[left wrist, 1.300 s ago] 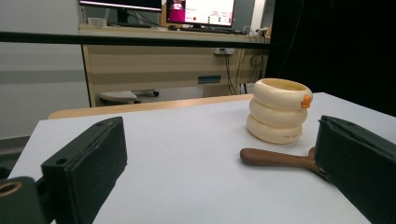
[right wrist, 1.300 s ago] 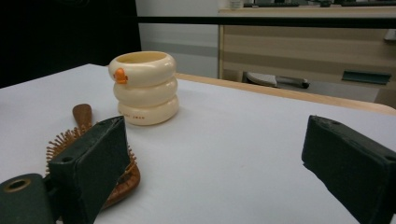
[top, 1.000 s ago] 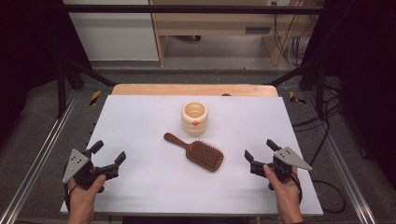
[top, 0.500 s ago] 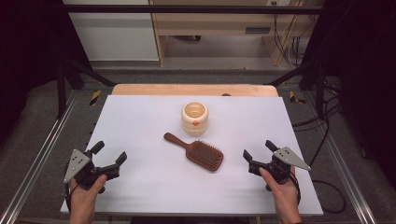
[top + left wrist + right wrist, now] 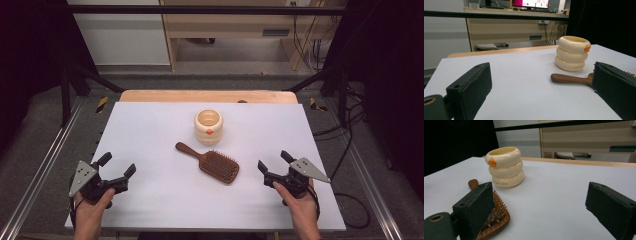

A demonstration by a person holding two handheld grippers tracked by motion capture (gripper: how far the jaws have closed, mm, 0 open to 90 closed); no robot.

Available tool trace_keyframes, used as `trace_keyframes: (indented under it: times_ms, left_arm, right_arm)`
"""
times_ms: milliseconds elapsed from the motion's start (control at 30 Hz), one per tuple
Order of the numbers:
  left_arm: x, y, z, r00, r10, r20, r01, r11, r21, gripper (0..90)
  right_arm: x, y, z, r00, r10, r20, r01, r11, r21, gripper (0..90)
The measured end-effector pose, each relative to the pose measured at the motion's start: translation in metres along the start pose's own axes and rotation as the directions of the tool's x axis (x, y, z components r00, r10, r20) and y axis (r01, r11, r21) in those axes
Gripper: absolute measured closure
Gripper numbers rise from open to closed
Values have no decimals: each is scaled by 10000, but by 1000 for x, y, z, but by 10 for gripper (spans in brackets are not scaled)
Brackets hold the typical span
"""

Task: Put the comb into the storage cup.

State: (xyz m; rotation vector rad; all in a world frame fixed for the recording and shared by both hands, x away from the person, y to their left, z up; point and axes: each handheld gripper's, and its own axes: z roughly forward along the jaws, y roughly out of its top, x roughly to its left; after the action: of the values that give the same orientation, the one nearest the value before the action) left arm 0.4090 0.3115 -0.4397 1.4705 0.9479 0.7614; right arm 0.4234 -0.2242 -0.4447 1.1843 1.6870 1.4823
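While both grippers hold almost the same places as a second ago, the only real change is small: the right gripper (image 5: pixel 274 161) has edged a little left, toward the brush, and the left gripper (image 5: pixel 117 167) has barely stirred. Nothing on the table (image 5: pixel 150 125) has shifted; the white top carries the same two things in the same spots.

The table comes first, wide and bare toward its near edge, with each hand at a near corner. The cup (image 5: pixel 208 124), a cream pot shaped like three stacked rings with a small orange beak on its side, stands upright just past the middle, toward the far side. The brush (image 5: pixel 210 163), a wooden hairbrush, lies bristles up just near of the cup, apart from it, its handle pointing far-left and its head pointing near-right.

Both grippers are released, jaws spread wide with nothing between them. In the right gripper view the brush head (image 5: pixel 496 220) lies right beside one jaw, so that gripper is the closer one. In the left gripper view the handle (image 5: pixel 569 78) lies well ahead, with the cup (image 5: pixel 572 53) behind it.

I judge that the work has hardly begun: the slight drift of the right hand suggests a reach for the brush, and no grasp has been made yet.
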Motion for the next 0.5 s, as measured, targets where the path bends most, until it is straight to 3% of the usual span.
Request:
trace_keyframes:
  times_ms: [200,500]
  left_arm:
    - [-2,0,2,9998,189,-107,-188,9997,128,29]
    - [-3,0,3,9997,229,43,-230,9996,177,30]
  right_arm:
    - [3,-2,2,10000,-31,-35,32,9995,307,116]
    - [12,-3,7,9996,-236,-148,245,9980,589,239]
